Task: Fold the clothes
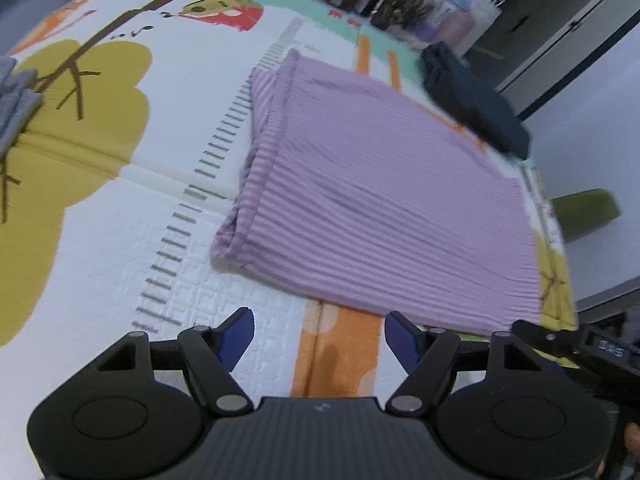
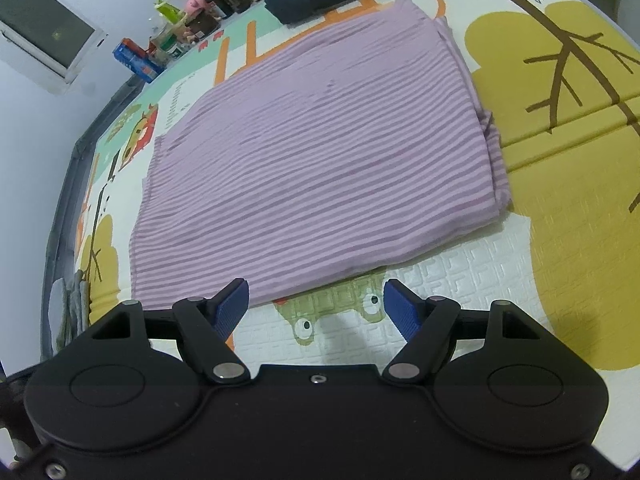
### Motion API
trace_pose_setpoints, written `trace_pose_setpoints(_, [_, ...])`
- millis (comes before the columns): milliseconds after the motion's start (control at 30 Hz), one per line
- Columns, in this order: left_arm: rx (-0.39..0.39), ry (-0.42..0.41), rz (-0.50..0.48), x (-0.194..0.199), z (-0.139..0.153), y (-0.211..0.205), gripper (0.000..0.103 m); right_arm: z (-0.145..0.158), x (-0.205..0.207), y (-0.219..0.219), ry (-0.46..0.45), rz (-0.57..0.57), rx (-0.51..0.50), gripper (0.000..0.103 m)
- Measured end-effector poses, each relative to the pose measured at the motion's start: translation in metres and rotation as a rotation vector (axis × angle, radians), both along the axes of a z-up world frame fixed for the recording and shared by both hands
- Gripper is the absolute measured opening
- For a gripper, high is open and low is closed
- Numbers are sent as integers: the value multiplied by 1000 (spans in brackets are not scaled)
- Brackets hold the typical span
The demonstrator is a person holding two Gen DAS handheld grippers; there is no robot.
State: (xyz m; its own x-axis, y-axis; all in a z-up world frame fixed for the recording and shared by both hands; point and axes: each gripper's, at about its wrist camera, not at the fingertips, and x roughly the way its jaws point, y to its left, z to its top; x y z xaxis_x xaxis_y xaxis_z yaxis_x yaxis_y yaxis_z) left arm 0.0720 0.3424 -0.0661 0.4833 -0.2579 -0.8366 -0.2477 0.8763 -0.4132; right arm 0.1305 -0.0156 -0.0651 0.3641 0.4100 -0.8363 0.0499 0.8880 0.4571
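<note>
With both tongs, left (image 1: 320, 338) and right (image 2: 316, 306), spread empty, we judge the striped lilac garment (image 2: 320, 152) soft (limp, light), best pinched at its near corners.

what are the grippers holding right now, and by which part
Nothing is held. The left gripper and right gripper both have open jaws above the play mat, short of the purple striped garment.

Striped lilac garments (image 1: 376, 200): one, folded flat
Dark navy garments (image 1: 472, 100): one, at the far edge
Grey garments (image 1: 16, 100): one pile, far left
Grippers: two, left gripper (image 1: 319, 340) and right gripper (image 2: 316, 306)
Play mats (image 1: 180, 120): one
</note>
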Motion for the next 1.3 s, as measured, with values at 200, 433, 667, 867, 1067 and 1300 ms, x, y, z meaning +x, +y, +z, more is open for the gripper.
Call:
trace_pose_setpoints(200, [-47, -98, 7, -7, -5, 7, 65, -6, 1, 0, 12, -10, -4, 73])
trace_pose_setpoints(433, [63, -105, 14, -4, -7, 15, 60, -13, -1, 6, 30, -11, -14, 73])
trace_pose_setpoints(667, [52, -78, 27, 4, -21, 33, 62, -17, 1, 13, 32, -5, -17, 73])
trace_pose_setpoints(867, [40, -69, 39, 13, -31, 37, 61, -19, 2, 21, 29, 11, -23, 73])
trace_pose_setpoints(1067, [34, -56, 46, 21, -40, 39, 61, -18, 2, 28, 22, 20, -32, 73])
trace_pose_setpoints(1300, [25, -62, 45, 29, -43, 37, 62, -17, 7, 35, 12, 25, -46, 73])
